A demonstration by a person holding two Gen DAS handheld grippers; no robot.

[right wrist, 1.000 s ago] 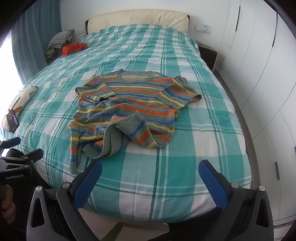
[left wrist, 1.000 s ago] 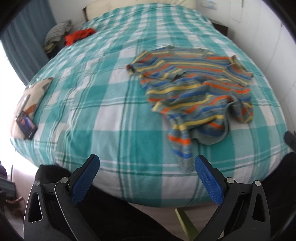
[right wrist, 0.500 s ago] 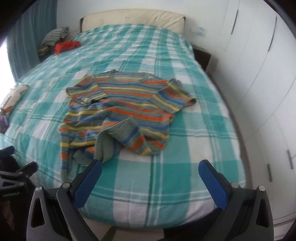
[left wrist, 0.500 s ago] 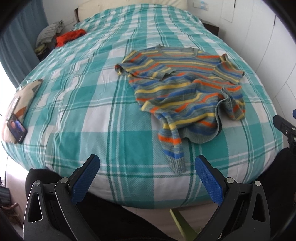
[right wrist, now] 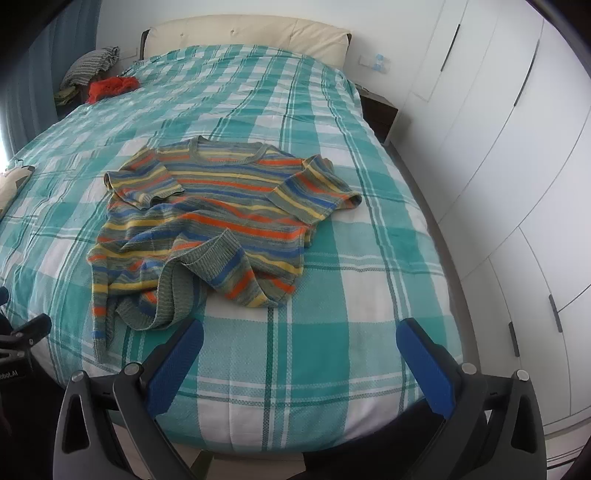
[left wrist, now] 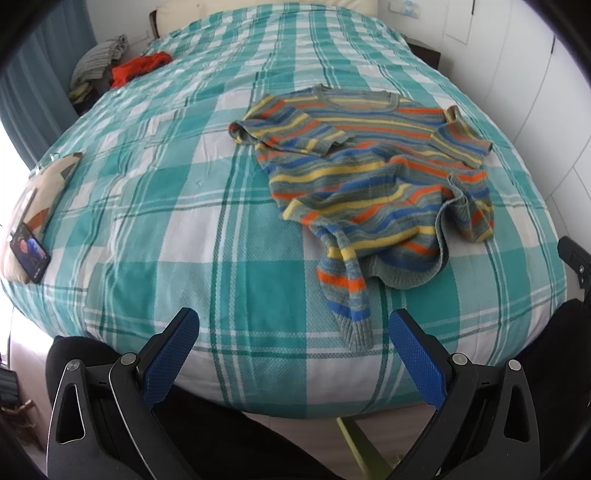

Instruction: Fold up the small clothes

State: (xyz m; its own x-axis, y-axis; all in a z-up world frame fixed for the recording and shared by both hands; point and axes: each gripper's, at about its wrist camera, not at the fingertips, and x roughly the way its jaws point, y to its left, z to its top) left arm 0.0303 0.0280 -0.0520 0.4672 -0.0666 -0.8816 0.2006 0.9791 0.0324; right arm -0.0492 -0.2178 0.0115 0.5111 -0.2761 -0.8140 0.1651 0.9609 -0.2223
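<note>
Striped sweater (left wrist: 373, 177) lying rumpled on the bed (left wrist: 166, 206), toward the near right part of the teal-and-white checked cover, neckline pointing to the headboard (right wrist: 243, 35). Hem flipped up at the near edge; one long sleeve (left wrist: 345, 291) trailing toward the foot of the bed. Left gripper (left wrist: 293, 343) spread wide above the bed's near edge, holding nothing, the sleeve cuff just beyond its blue pads (left wrist: 170, 354). Right gripper (right wrist: 299, 354) likewise wide open and empty, just short of the sweater's hem. Phone (left wrist: 29, 251) near the left edge. Red garment (right wrist: 110, 86) well away, near the far left corner.
</note>
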